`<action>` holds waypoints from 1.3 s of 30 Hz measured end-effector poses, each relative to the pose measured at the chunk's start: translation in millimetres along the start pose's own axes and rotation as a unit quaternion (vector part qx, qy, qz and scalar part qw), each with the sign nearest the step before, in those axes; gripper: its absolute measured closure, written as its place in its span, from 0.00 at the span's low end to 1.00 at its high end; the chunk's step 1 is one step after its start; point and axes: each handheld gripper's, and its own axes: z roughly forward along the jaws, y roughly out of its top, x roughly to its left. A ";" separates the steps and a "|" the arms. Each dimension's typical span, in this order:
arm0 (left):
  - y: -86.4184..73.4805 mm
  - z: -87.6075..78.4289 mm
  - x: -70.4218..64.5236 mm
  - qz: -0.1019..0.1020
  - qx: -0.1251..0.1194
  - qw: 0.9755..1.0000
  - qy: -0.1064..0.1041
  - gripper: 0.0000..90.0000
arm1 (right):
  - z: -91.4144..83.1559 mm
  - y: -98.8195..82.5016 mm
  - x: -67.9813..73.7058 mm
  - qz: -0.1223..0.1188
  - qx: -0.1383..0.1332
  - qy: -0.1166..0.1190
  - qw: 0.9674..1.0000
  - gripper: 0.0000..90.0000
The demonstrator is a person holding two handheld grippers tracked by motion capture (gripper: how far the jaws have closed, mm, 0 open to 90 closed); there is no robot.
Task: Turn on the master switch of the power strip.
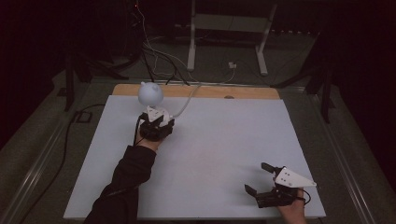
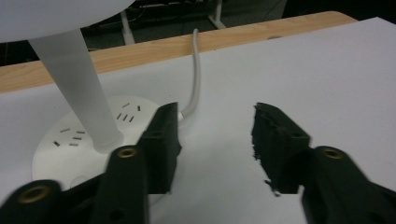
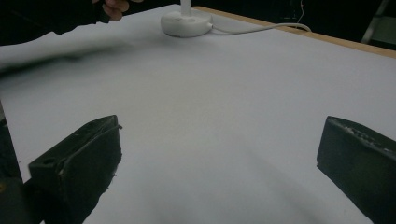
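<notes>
One small white lamp [image 1: 150, 95] is seen in the upper left of the high view, on a pale sheet [image 1: 219, 154] that covers a wooden table [image 1: 252, 92]. It is made up of a matte round head, a tapering frosted stem [image 2: 77, 88] and a flat round base [image 2: 70, 140] marked with short dark slots; one white cable [image 2: 196, 70] leaves the base toward the table's far edge. Two grippers are counted. The left gripper [image 2: 215, 140] is placed just beside the base, its ridged black jaws parted with bare sheet between them, nothing being gripped. The right gripper [image 1: 259, 178] is held at the lower right of the high view, jaws spread wide and empty.
</notes>
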 end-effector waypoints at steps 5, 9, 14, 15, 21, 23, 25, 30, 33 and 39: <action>2.4 5.3 1.9 0.005 0.010 1.000 0.016 0.79 | -0.1 -0.6 -1.1 0.002 0.000 0.002 1.000 0.00; 4.9 8.8 6.2 0.004 0.014 1.000 0.021 0.86 | -0.2 -0.3 -0.9 0.003 -0.001 0.003 1.000 0.00; 4.4 15.3 10.4 -0.003 0.022 1.000 0.021 0.94 | 0.1 -0.1 -1.1 0.003 -0.001 0.005 1.000 0.00; 4.0 16.5 10.9 0.004 0.026 0.999 0.026 0.95 | 0.0 0.0 -1.1 0.003 -0.001 0.005 1.000 0.00; 0.3 25.2 14.6 0.008 0.034 0.999 0.040 1.00 | -0.2 -0.3 -1.6 0.005 -0.001 0.006 1.000 0.00; -0.9 28.4 15.3 0.012 0.034 0.998 0.041 1.00 | -0.4 -0.2 -1.7 0.005 -0.001 0.007 1.000 0.00; -2.3 31.4 15.8 0.014 0.036 0.998 0.046 1.00 | -0.5 -0.2 -1.8 0.006 -0.001 0.007 1.000 0.00; -5.2 37.4 16.0 0.022 0.035 0.998 0.051 1.00 | -0.9 -0.2 -2.1 0.008 -0.002 0.007 1.000 0.00; -6.3 40.4 16.5 0.023 0.038 0.997 0.059 1.00 | -0.9 -0.5 -2.4 0.008 -0.001 0.008 1.000 0.00; -9.4 46.1 16.6 0.038 0.038 0.996 0.069 1.00 | -0.7 -0.8 -2.9 0.009 -0.001 0.008 1.000 0.00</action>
